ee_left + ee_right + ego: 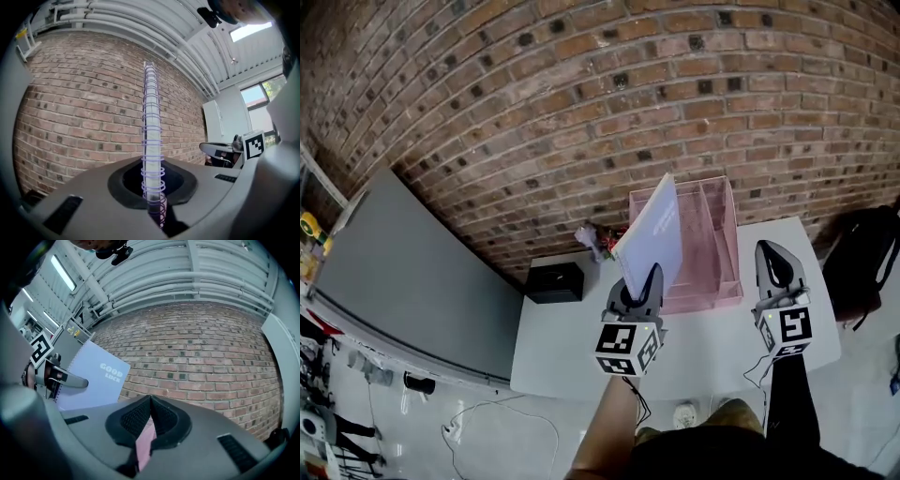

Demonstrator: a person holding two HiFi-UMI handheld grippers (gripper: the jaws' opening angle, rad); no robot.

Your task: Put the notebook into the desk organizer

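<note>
A lavender spiral notebook [654, 230] stands upright above the white table [572, 347], just left of the pink desk organizer [719, 246]. My left gripper [639, 283] is shut on its lower edge. In the left gripper view the purple spiral binding [151, 140] rises straight up from between the jaws. The right gripper view shows the notebook's cover [96, 380] at the left, with the left gripper [61, 378] clamped on it. My right gripper [774, 255] hovers to the right of the organizer, jaws together and holding nothing [150, 399].
A black box [555, 281] sits at the table's back left, with a small cluster of objects [592, 240] beside it. A brick wall [581, 103] runs behind the table. A grey panel [403, 272] leans at the left, and a black bag [862, 258] lies at the right.
</note>
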